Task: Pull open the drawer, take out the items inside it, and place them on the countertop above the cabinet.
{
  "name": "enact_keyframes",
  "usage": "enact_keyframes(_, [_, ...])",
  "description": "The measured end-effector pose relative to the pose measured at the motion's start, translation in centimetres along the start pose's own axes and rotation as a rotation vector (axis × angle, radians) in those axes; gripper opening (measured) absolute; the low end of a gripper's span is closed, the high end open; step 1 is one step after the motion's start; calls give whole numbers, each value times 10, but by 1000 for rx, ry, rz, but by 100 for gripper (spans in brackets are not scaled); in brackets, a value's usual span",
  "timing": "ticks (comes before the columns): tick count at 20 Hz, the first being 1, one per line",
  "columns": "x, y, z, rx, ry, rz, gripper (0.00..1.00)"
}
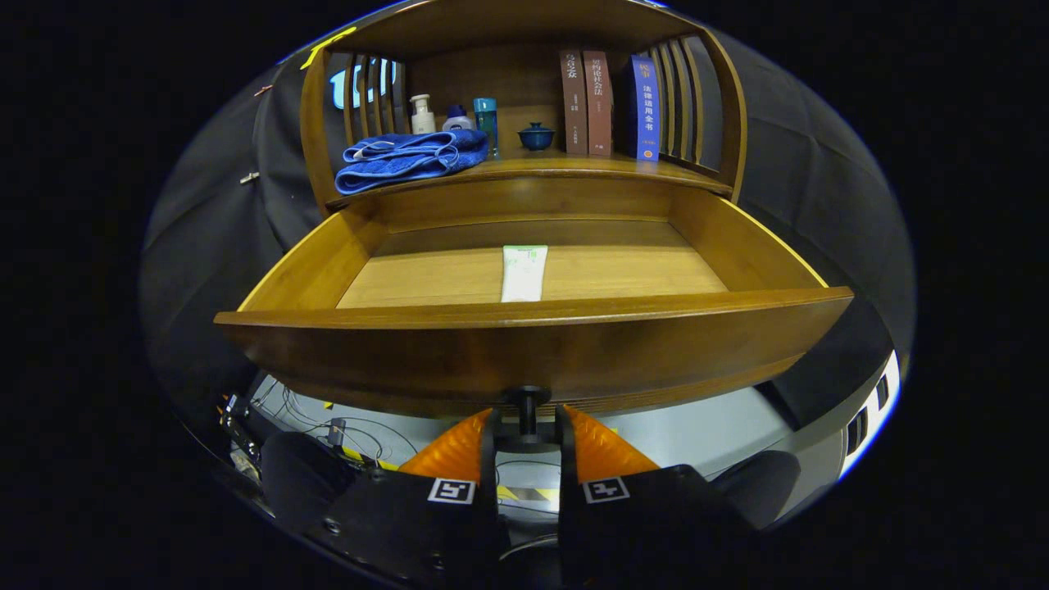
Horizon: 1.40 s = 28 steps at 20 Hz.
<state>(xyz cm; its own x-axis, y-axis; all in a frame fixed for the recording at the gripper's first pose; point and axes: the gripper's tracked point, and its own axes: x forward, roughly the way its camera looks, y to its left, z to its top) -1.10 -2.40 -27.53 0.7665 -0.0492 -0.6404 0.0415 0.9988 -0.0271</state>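
Fingers (492,430) clamped on the drawer knob (527,401); drawer (533,344) open, white tube (524,272) inside.

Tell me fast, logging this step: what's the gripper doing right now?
Gripper: shut on the drawer knob, both fingers pressing its stem; drawer is pulled open.

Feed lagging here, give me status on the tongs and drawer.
Tongs closed around drawer knob. Drawer pulled open; white tube lying inside, beyond the tongs. Nothing blocking the tube; countertop already holds a blue towel.
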Motion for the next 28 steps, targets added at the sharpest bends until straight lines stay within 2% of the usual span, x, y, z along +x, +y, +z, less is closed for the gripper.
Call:
enact_keyframes(1, [0, 0, -1, -10, 6, -2, 33])
enact_keyframes(3, [-7, 0, 5, -15, -17, -4, 42])
enact_keyframes(7, [-33, 2, 29, -53, -74, -11, 100])
enact_keyframes(9, [-41, 7, 43, -69, -86, 8, 96])
enact_keyframes(13, [-53, 17, 102, -59, -168, 60, 98])
enact_keyframes(18, [-12, 20, 163, -68, -136, 62, 99])
enact_keyframes(21, [28, 22, 163, -91, -33, 44, 99])
enact_keyframes(28, [103, 9, 124, -73, 221, -24, 100])
